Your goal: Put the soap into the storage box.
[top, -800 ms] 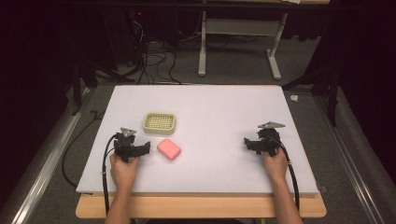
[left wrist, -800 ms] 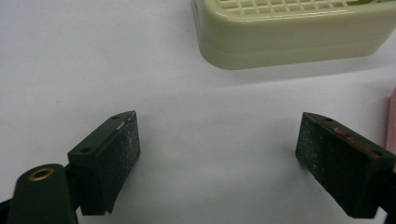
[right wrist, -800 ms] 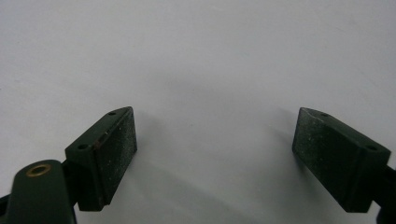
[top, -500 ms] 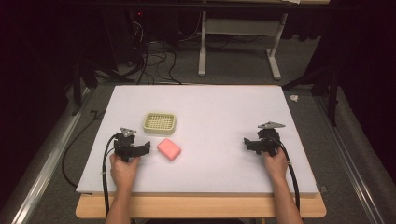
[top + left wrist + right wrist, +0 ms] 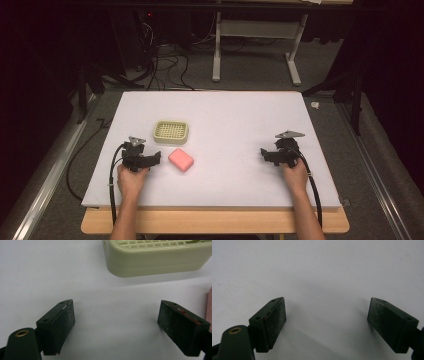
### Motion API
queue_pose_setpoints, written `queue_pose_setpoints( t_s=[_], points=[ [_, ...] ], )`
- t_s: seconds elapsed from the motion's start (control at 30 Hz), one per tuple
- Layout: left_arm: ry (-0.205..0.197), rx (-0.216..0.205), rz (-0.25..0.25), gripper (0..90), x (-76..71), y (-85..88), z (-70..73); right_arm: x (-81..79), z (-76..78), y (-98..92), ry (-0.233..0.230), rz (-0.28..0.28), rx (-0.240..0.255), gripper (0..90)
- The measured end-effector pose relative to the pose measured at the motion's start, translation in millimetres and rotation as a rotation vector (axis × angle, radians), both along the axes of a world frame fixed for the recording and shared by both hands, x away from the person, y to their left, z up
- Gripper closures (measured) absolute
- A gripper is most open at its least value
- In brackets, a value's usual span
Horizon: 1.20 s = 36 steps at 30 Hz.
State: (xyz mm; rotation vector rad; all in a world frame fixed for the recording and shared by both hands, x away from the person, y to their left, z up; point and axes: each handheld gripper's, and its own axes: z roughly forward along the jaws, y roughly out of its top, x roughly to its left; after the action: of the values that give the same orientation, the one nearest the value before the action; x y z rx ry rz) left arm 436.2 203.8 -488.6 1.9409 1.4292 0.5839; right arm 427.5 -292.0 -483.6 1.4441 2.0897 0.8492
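A pink soap bar (image 5: 181, 159) lies on the white table (image 5: 235, 125), just right of my left gripper (image 5: 145, 158). Behind it sits a cream soap dish (image 5: 171, 131) with a grid top. In the left gripper view the jaws stand wide open over bare table, the soap dish (image 5: 157, 257) ahead and the pink soap bar's edge (image 5: 209, 305) at the far right. My right gripper (image 5: 272, 154) rests at the table's right side; in the right gripper view its gripper (image 5: 327, 322) stands open over bare white surface.
The table's front edge (image 5: 215, 207) lies just behind both hands. Cables (image 5: 165, 70) and a metal stand (image 5: 255, 45) sit on the floor beyond the table's far edge. A rail (image 5: 45, 170) runs along the left.
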Motion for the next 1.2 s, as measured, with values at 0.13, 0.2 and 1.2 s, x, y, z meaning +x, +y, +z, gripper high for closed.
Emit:
queue_pose_setpoints(
  t_s=[0.13,0.2,1.2],
  points=[
    [0.002,0.002,0.000,15.2,0.1,-0.1,0.5,0.0,0.0,0.0,0.000,0.000,0.001,16.0],
    [0.002,0.003,0.002,15.0,0.2,-0.3,0.7,0.0,0.0,0.0,0.000,0.000,0.000,16.0],
    [-0.093,-0.108,-0.107,10.2,-28.4,-14.1,31.3,-0.1,0.0,0.2,0.001,0.003,0.001,16.1]
  ],
)
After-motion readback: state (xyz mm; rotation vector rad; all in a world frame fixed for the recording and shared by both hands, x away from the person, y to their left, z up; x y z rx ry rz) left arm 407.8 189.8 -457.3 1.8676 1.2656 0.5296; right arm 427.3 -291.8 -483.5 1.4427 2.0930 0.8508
